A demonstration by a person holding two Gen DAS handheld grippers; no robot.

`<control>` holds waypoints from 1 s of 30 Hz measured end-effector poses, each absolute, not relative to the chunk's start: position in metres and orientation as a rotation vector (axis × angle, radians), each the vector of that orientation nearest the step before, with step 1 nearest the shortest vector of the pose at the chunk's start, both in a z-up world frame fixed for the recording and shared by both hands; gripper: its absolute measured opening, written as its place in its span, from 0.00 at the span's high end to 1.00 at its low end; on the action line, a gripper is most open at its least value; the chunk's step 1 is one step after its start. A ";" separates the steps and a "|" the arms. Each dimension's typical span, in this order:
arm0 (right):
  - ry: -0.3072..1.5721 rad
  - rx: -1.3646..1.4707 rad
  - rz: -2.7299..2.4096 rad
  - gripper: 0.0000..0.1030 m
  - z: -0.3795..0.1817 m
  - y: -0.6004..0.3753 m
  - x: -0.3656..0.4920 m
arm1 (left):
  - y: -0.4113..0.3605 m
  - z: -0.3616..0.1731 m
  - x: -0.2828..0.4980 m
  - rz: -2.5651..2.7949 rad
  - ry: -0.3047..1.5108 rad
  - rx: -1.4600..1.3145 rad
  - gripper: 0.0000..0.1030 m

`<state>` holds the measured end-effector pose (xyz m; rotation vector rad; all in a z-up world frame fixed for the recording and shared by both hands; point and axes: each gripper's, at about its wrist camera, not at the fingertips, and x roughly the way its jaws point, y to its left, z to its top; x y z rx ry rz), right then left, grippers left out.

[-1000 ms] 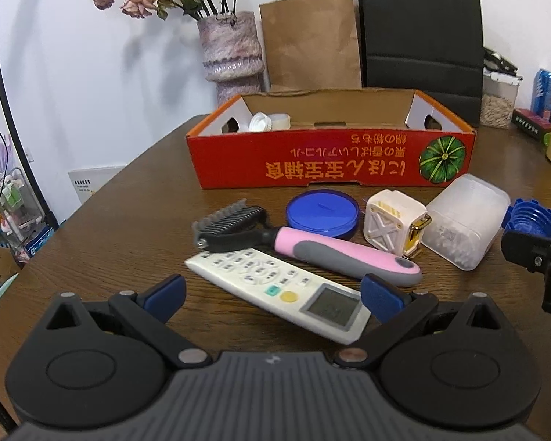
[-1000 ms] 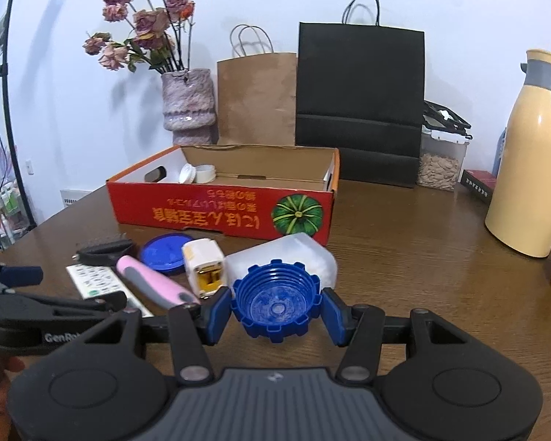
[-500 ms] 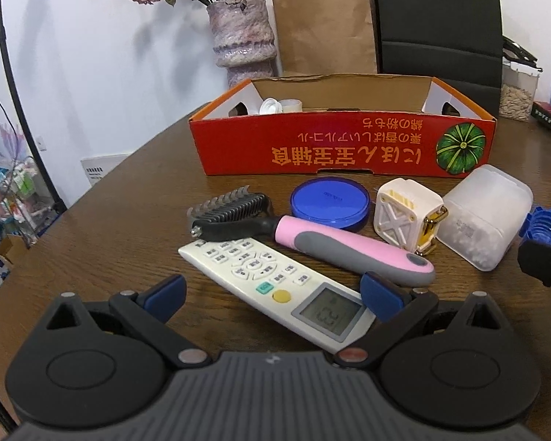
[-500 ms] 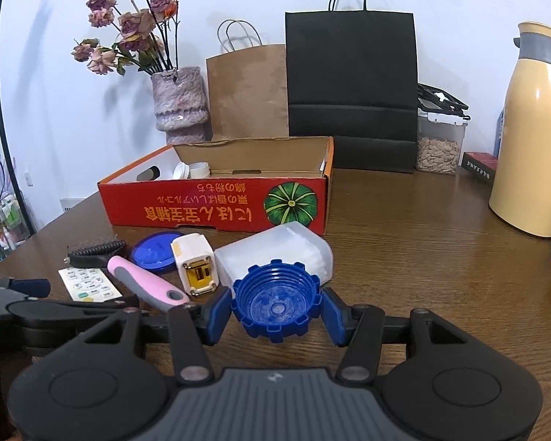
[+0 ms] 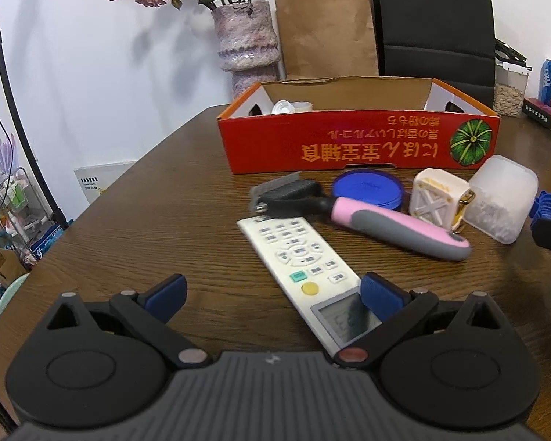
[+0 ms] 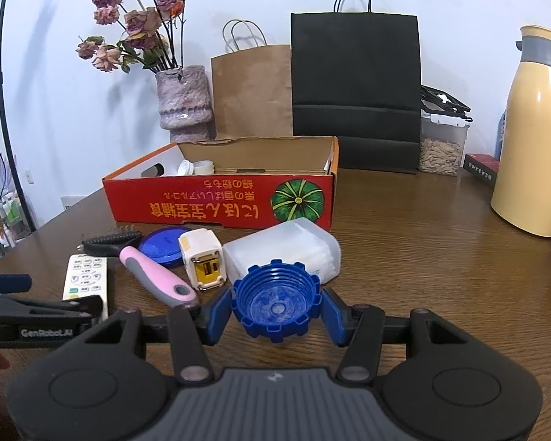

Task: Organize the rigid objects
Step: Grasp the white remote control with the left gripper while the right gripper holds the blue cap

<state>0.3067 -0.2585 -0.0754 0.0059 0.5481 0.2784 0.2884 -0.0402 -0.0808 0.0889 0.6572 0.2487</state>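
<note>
My right gripper (image 6: pixel 276 310) is shut on a blue ridged cap (image 6: pixel 275 303) and holds it just above the table. My left gripper (image 5: pixel 272 294) is open; its right finger sits over the display end of a white remote (image 5: pixel 297 257). Beyond lie a pink-handled pet comb (image 5: pixel 378 224), a round blue lid (image 5: pixel 367 193), a white charger plug (image 5: pixel 439 198) and a frosted plastic box (image 5: pixel 503 198). The red cardboard box (image 5: pixel 349 143) stands behind them, with white lids (image 5: pixel 292 106) in its far left corner.
A vase of dried flowers (image 6: pixel 182 101), a brown paper bag (image 6: pixel 251 92) and a black bag (image 6: pixel 356 92) stand behind the box. A cream thermos (image 6: pixel 532 136) and a seed container (image 6: pixel 442 147) are at the right. The table edge curves at left.
My left gripper has moved left and closer, so the remote now lies under its right finger. My right gripper has lowered slightly, still holding the blue cap.
</note>
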 end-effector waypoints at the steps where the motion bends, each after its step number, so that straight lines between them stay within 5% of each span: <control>1: 0.548 0.005 0.281 0.49 -0.075 -0.258 0.306 | -0.037 -0.081 0.287 0.250 0.656 0.089 0.00; 19: 0.535 0.017 0.289 0.49 -0.075 -0.242 0.303 | -0.033 -0.080 0.312 0.302 0.673 0.037 0.00; 22: 0.538 0.018 0.287 0.49 -0.075 -0.240 0.304 | -0.037 -0.082 0.319 0.326 0.677 0.038 0.07; 27: 0.543 0.018 0.284 0.49 -0.076 -0.238 0.305 | -0.034 -0.085 0.322 0.291 0.701 0.001 0.39; 30: 0.545 0.017 0.283 0.49 -0.076 -0.237 0.305 | -0.028 -0.085 0.320 0.289 0.702 -0.025 0.45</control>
